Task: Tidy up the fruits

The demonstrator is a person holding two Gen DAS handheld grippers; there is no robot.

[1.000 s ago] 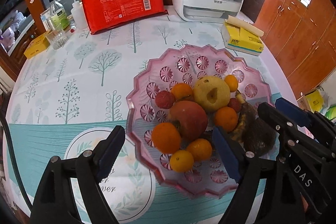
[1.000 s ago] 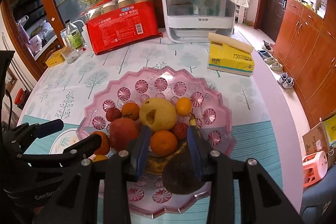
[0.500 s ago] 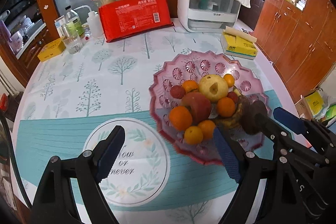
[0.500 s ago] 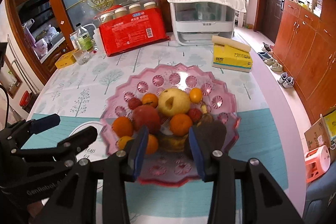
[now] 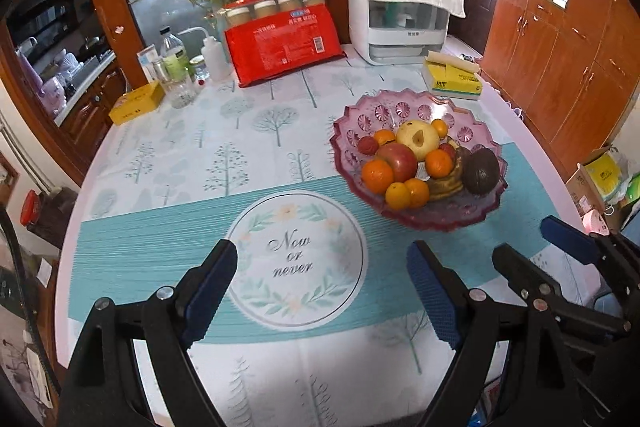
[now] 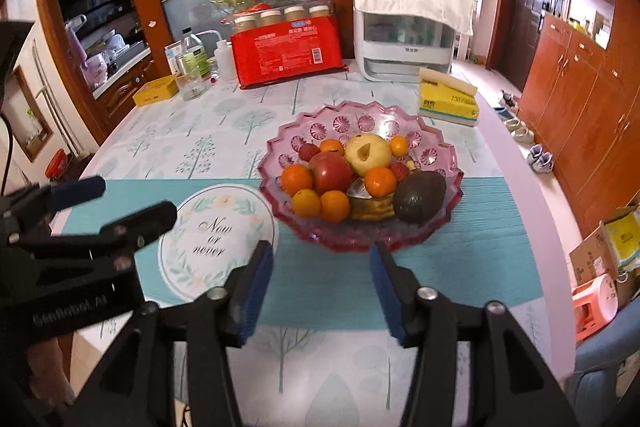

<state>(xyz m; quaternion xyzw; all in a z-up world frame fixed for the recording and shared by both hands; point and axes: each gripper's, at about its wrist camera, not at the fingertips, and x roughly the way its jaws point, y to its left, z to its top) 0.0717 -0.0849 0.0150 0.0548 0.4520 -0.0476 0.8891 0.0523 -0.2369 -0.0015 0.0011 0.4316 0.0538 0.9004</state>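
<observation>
the pink glass fruit bowl stands right of centre in the right wrist view, on the teal band of the tablecloth. it holds an avocado at its right front, a red apple, a yellow pear behind it, several oranges and a dark banana low at the front. all fruit lies inside the bowl; none is seen on the cloth.

the right gripper sits at lower centre of its own view, jaws opening, with nothing between the blue pads; they are clear of the bowl's near rim. the left gripper at lower centre of the left wrist view is released, jaws wide, empty, over the round "now or never" print.

at upper frame: a red package, a white appliance under a cloth, and a yellow tissue pack.
</observation>
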